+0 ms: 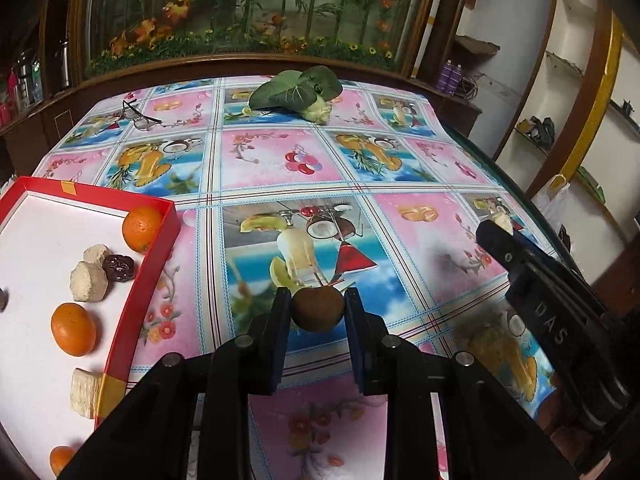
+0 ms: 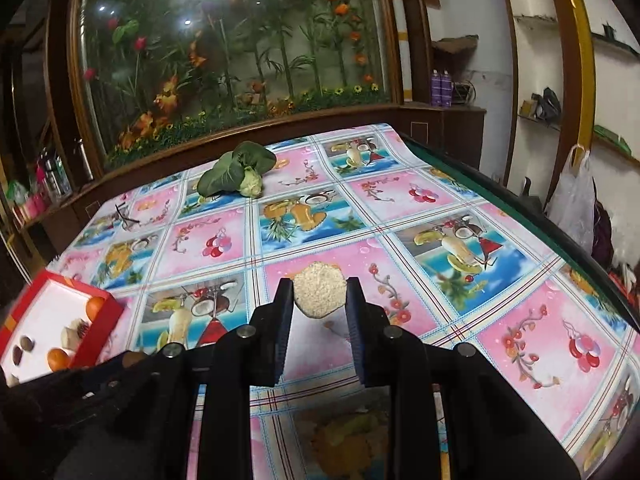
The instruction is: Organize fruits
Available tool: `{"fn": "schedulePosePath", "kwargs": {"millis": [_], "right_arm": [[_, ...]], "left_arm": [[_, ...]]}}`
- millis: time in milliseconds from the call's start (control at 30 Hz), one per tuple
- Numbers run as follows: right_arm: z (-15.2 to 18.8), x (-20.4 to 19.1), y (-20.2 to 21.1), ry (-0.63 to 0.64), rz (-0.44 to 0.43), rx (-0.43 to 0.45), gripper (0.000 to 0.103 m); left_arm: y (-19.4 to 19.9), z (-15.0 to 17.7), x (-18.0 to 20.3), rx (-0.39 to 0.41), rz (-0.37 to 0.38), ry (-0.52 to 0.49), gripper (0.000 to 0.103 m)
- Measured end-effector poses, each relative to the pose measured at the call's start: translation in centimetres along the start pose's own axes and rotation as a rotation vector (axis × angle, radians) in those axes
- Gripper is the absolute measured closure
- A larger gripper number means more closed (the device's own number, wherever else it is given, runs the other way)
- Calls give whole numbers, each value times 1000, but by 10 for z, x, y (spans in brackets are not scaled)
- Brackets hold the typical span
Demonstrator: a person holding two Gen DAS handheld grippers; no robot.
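My left gripper is shut on a round brown fruit and holds it just above the patterned tablecloth. My right gripper is shut on a pale beige octagonal piece, also above the cloth. The red box with a white floor lies to the left; it holds oranges, beige blocks and a dark red fruit. The box also shows in the right wrist view at the far left. The right gripper's body shows at the right of the left wrist view.
A leafy green vegetable lies at the far side of the table. Spectacles lie at the far left. A glass case of artificial plants stands behind the table. Shelves and a plastic bag are to the right.
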State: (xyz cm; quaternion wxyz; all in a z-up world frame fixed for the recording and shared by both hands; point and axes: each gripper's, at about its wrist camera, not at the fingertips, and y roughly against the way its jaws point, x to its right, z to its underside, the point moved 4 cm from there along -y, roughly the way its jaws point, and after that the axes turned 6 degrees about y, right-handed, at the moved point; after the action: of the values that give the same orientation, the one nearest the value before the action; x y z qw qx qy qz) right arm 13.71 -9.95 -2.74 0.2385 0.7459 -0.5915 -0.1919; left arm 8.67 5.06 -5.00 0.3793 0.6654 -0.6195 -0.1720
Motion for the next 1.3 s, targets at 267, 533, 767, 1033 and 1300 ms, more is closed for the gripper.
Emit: {"fn": "schedulePosePath", "kwargs": {"millis": [267,533,767,1033,1300], "right_arm": [[6,-11,0,43,-38,4,75],[7,-7,-1,23,-56,1,75],[8,-11,-1,28,-82,-10,75],[8,-15,5,32,-65,14,75],[4,-14,10,44,-52,42,75]], "left_arm": [[-3,3,3,4,-19,-18,77],[-4,3,2,8,-27,-19,77],[-1,2,3,16,-23,-18,77],[12,-9,-13,90,-61,57,77],[11,-11,-17,105,-86,72,77]]}}
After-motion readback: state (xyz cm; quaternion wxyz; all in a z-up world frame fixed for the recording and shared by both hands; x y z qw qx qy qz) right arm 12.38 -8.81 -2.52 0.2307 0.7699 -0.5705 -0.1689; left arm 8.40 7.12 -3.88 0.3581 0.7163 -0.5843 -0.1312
